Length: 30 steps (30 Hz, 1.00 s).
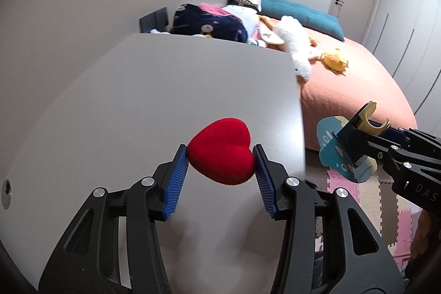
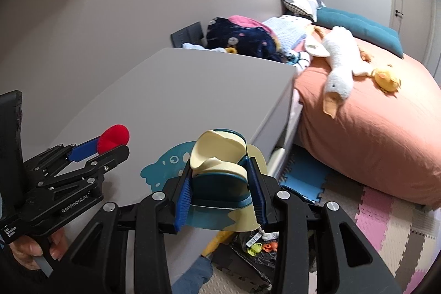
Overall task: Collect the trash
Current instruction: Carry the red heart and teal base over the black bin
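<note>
My left gripper (image 1: 222,159) is shut on a red heart-shaped sponge (image 1: 223,152) and holds it above the grey cabinet top (image 1: 137,101). The sponge also shows in the right wrist view (image 2: 113,141), at the left, in the left gripper (image 2: 110,146). My right gripper (image 2: 220,183) is shut on a teal and cream toy holder (image 2: 217,175) with a cream clip on top, over the cabinet's right front corner. The right gripper (image 1: 355,145) and the toy holder (image 1: 330,145) show in the left wrist view beyond the cabinet's right edge.
A bed with an orange cover (image 2: 372,128) lies to the right, with a white plush goose (image 2: 339,65), a yellow plush (image 2: 386,79), pillows and clothes. Foam puzzle mats (image 2: 391,225) cover the floor. A dark bag with small items (image 2: 256,250) lies below the right gripper.
</note>
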{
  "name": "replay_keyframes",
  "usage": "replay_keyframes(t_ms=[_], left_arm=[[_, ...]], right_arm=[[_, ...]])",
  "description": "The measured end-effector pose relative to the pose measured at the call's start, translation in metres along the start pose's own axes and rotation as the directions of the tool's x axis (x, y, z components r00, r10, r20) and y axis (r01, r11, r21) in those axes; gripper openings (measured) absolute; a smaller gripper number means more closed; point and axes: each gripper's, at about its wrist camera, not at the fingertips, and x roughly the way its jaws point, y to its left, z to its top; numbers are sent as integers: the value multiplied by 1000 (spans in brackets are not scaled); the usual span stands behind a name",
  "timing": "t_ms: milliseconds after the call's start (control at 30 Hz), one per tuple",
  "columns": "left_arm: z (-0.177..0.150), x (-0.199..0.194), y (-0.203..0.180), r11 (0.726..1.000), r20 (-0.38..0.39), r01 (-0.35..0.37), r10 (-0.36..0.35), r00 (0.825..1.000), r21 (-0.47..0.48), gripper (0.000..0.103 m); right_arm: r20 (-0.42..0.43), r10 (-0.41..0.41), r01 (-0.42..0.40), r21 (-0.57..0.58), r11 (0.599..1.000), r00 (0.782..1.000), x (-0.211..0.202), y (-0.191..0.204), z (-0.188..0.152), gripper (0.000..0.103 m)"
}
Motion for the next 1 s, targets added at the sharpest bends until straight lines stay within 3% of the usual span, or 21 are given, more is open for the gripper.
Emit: replay_keyframes(t_ms=[500, 1000], left_arm=[[-7, 3, -73, 992, -21, 78, -77, 997, 100, 47], [-12, 19, -151, 963, -72, 168, -156, 985, 212, 47]], right_arm=[[13, -78, 76, 110, 991, 997, -35, -69, -27, 40], [7, -153, 147, 242, 959, 988, -56, -145, -49, 40]])
